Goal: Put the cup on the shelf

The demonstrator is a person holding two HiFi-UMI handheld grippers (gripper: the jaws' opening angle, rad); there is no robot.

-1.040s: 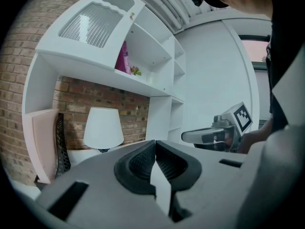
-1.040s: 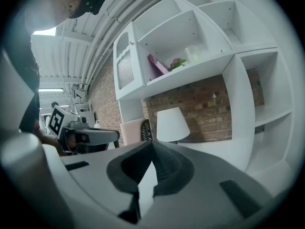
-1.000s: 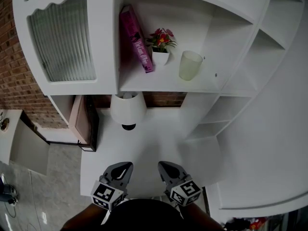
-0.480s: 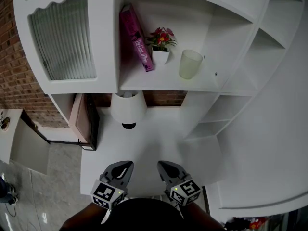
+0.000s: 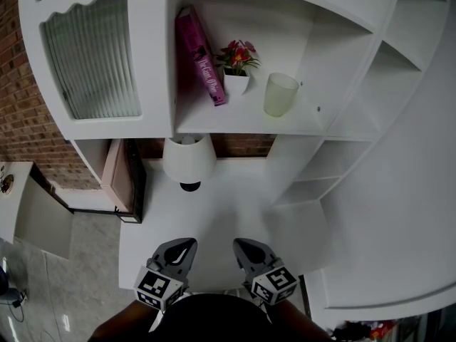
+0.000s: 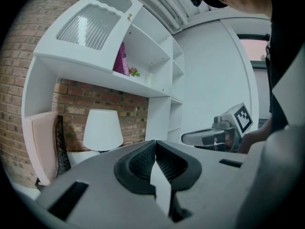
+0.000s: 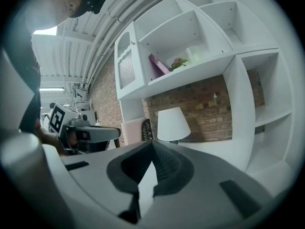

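Observation:
The pale frosted cup (image 5: pixel 281 95) stands upright on the white shelf (image 5: pixel 242 123), right of a small potted flower (image 5: pixel 238 67) and a leaning pink book (image 5: pixel 200 54). It also shows faintly as the cup (image 7: pixel 194 54) in the right gripper view. Both grippers hang low near the desk's front edge, far below the shelf. The left gripper (image 5: pixel 187 248) is shut with nothing between its jaws, tips meeting in its own view (image 6: pixel 155 142). The right gripper (image 5: pixel 241 246) is shut and empty too (image 7: pixel 152 143).
A white table lamp (image 5: pixel 189 161) stands on the desk (image 5: pixel 221 212) under the shelf. A glass-front cabinet door (image 5: pixel 89 55) is at upper left. Open cubby shelves (image 5: pixel 313 177) run down the right. A brick wall (image 5: pixel 21 112) lies at far left.

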